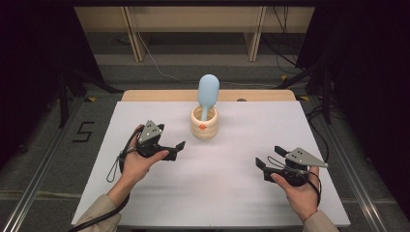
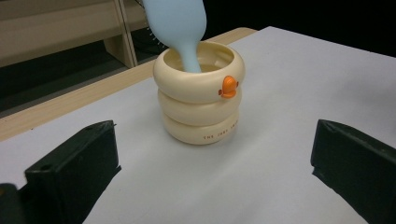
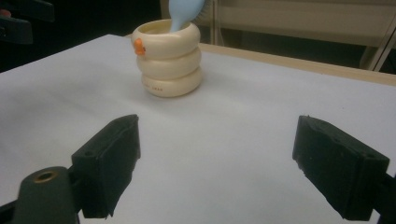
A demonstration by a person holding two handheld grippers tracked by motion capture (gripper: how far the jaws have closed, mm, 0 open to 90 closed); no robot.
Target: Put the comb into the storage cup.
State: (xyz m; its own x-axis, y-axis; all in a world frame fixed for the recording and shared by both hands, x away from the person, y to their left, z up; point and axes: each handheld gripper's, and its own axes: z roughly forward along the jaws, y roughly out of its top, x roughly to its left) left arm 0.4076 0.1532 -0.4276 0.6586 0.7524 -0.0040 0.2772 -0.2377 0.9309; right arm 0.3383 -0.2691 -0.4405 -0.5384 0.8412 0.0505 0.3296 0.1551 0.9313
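Both grippers stand with jaws wide apart and nothing between them. The left gripper (image 1: 178, 147) hovers just left of and nearer than the cream ringed holder (image 1: 204, 123), pointed toward it; the right gripper (image 1: 267, 158) waits well apart at the near right. The holder stands upright at the far middle of the white table (image 1: 145, 193), with a pale blue brush (image 1: 208, 92) standing in it, head up and leaning slightly. This looks like the approach step: next, 1 gripper must rise to the brush head and close there.
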